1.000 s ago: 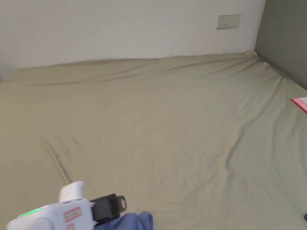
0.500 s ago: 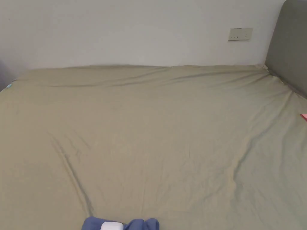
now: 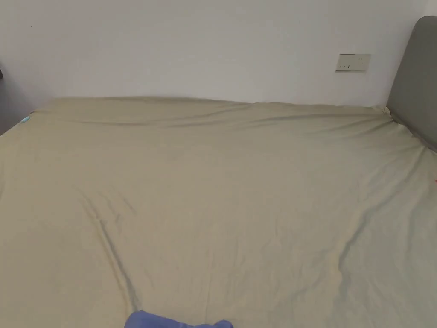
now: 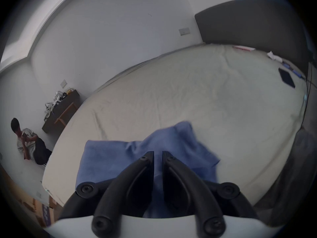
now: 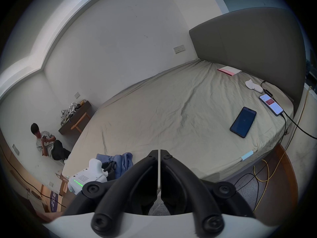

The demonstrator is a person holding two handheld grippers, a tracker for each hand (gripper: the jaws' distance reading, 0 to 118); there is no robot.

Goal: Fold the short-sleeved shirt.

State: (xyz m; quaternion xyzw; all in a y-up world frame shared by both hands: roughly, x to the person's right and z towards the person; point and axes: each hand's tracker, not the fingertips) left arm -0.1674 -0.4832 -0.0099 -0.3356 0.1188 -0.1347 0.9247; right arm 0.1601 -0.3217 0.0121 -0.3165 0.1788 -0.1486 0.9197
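Observation:
A crumpled blue short-sleeved shirt (image 3: 179,321) lies at the near edge of a bed with a beige sheet (image 3: 234,192). In the left gripper view the shirt (image 4: 106,157) spreads just beyond my left gripper (image 4: 158,154), whose jaws stand almost together with blue cloth between them. The right gripper view shows that left gripper (image 5: 109,166) as a white body with its black jaws in the shirt (image 5: 123,162). My right gripper (image 5: 159,153) is shut with nothing in it, over the bed's near edge to the right of the shirt.
Two phones (image 5: 243,122) (image 5: 271,106), a white sock (image 5: 253,86) and a red-and-white booklet (image 5: 229,70) lie near the grey headboard (image 5: 248,49). Cables (image 5: 260,176) run on the floor at the right. A person (image 5: 46,140) sits on the floor at the left.
The head camera has tilted up and turned left. The left gripper has dropped below the bottom edge of the head view; the shirt stays at that edge.

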